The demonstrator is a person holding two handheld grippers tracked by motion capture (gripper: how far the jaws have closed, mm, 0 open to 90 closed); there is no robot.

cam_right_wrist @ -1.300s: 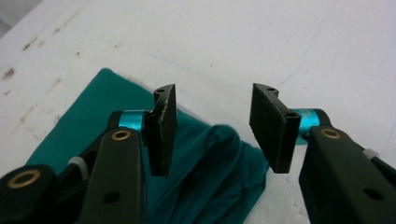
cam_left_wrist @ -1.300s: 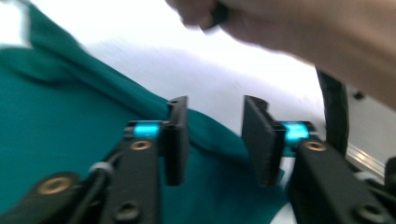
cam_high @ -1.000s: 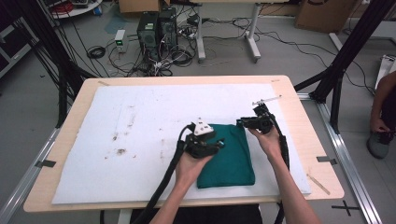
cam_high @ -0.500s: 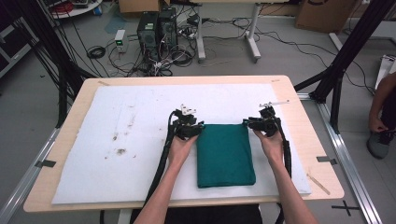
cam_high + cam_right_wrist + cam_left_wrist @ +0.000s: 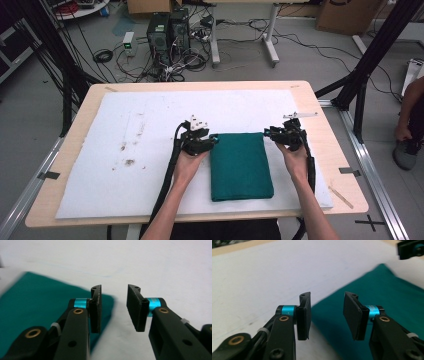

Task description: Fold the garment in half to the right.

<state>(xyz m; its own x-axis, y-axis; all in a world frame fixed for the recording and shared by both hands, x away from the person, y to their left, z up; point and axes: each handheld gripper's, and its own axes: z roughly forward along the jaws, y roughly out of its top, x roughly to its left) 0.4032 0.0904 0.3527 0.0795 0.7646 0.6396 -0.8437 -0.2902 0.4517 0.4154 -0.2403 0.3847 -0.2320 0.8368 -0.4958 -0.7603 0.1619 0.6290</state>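
Observation:
A folded dark green cloth (image 5: 241,165) lies flat on the white mat (image 5: 150,115). In the high view my left gripper (image 5: 214,138) sits at the cloth's far left corner and my right gripper (image 5: 266,132) at its far right corner. In the left gripper view the left gripper (image 5: 327,315) stands open, its jaws having just been opening a little. The cloth (image 5: 387,297) lies beyond it and nothing is pinched. The right gripper (image 5: 113,308) is open too, having just been opening, with bare mat in its gap and the cloth (image 5: 42,302) to its left.
The mat covers a wooden table (image 5: 345,165) and has dark stains (image 5: 127,150) at the left. A small metal piece (image 5: 300,115) lies behind the right gripper. Computers and cables (image 5: 165,35) stand on the floor beyond. A seated person (image 5: 412,115) is at the right edge.
The left gripper has moved off the cloth's top to its far left corner. The cloth, bulged a second ago, now lies as a flat rectangle. The right gripper has shifted slightly right.

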